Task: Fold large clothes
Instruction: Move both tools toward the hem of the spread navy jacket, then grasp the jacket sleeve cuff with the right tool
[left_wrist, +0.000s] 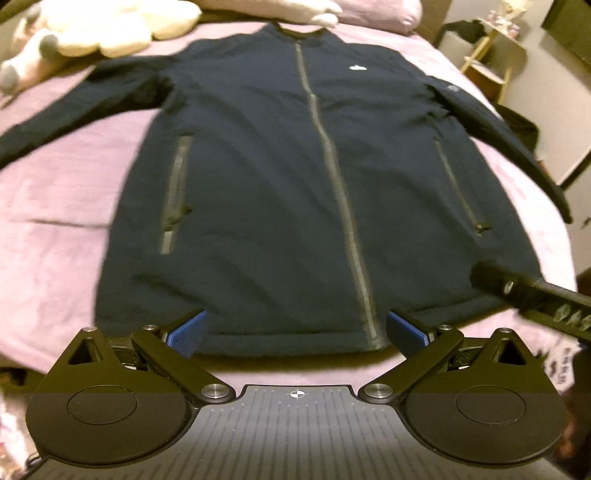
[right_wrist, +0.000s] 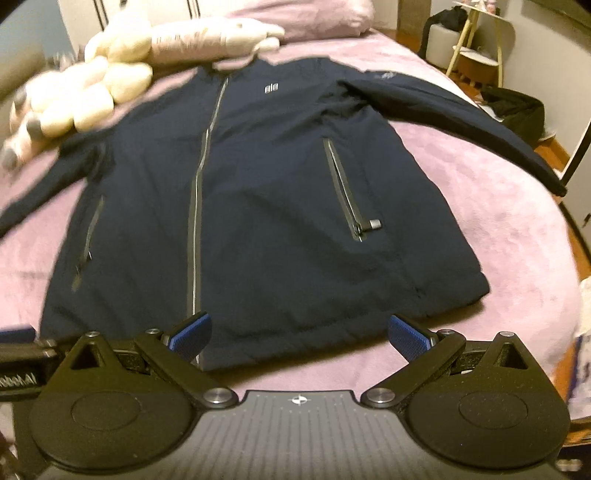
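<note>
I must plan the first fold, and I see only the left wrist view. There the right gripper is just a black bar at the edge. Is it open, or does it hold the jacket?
Observer: The right gripper is open over the lower edge of the jacket, with nothing between its pads.
Operator: The pocket on that side is blurred for me. Where is its zip pull?
Observer: The zip pull is at the pocket's lower end, with its silver tab sticking out sideways.
Operator: And the chest logo?
Observer: The logo shows three small upright light bars.
</note>
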